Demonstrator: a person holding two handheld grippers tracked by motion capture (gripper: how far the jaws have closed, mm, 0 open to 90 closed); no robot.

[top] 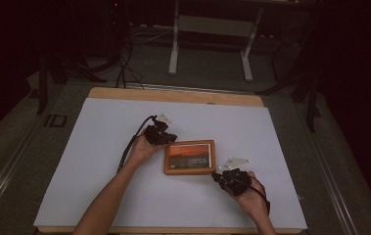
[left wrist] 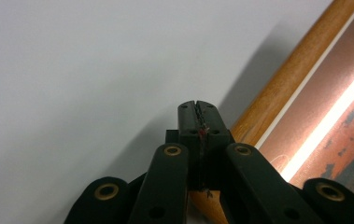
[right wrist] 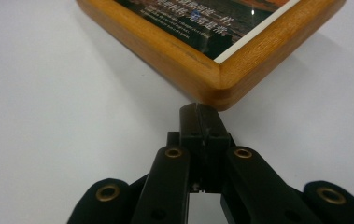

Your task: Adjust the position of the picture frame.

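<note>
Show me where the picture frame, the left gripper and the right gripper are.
picture frame (top: 189, 171), high view, on its near wooden rail
left gripper (left wrist: 197, 108), left gripper view, at its closed tips
right gripper (right wrist: 198, 111), right gripper view, at its closed tips

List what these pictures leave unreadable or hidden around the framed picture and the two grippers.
- Small print on the picture frame: too small in the high view; cut by the top edge in the right gripper view.
- Frame's far side in the left gripper view: cut off by the right edge, glare on the glass.
- Whether the shut right gripper touches the frame corner: cannot tell.
- Left gripper: contact with the frame unclear.
</note>
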